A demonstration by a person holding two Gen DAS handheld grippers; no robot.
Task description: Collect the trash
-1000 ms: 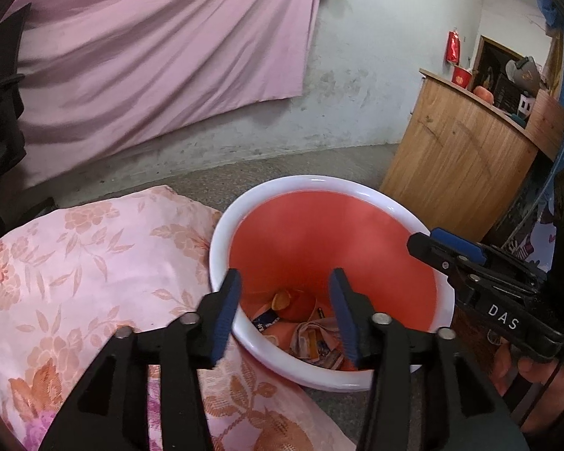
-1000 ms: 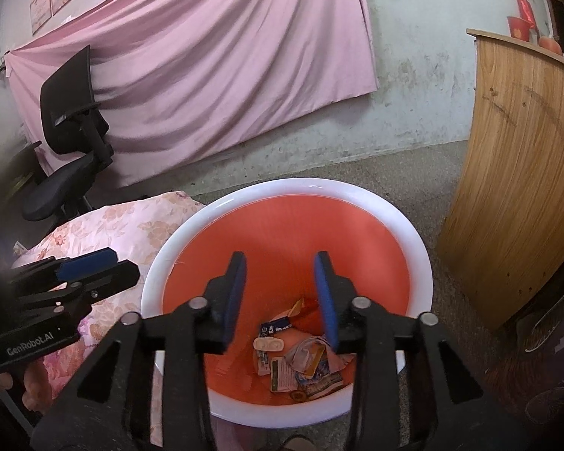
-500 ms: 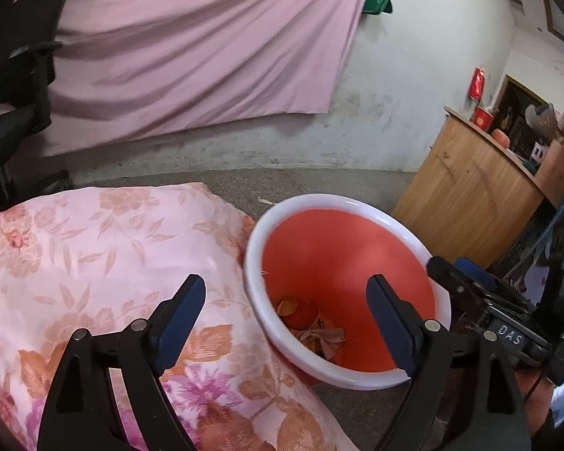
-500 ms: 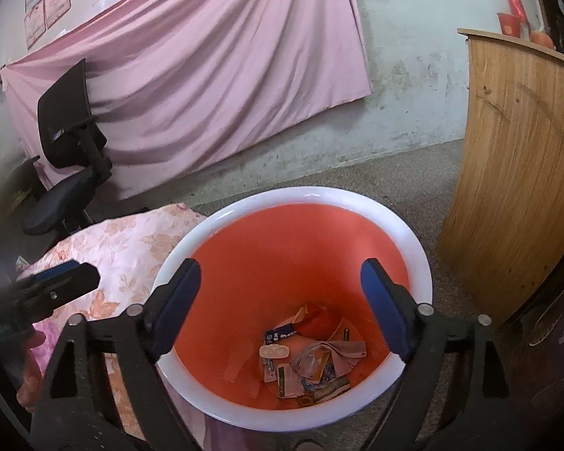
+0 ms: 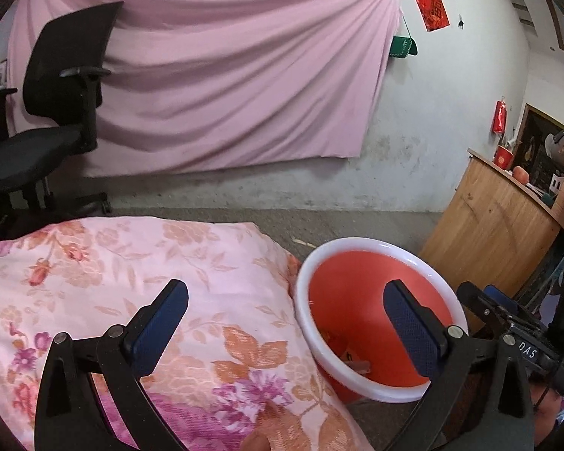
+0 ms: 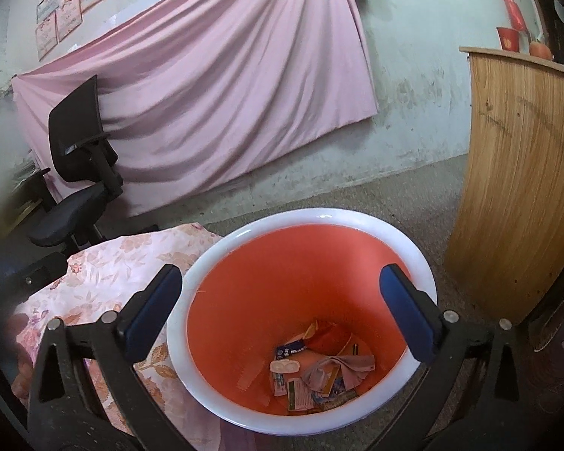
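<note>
Both tools hang empty: the left tool (image 5: 285, 323) and the right tool (image 6: 282, 312) gape wide, touching nothing. Wrappers (image 6: 316, 368) lie at the bottom of the orange bin (image 6: 244, 233), beside the floral cloth (image 5: 131, 263). Probably best next: scan that cloth for remaining trash, approaching low.

My left gripper (image 5: 289, 323): black frame arms, silver screw heads, textured blue pads (image 5: 158, 332). My right gripper (image 6: 282, 312) is built the same; its housing, seen from the left camera, reads "DAS" in white.
</note>
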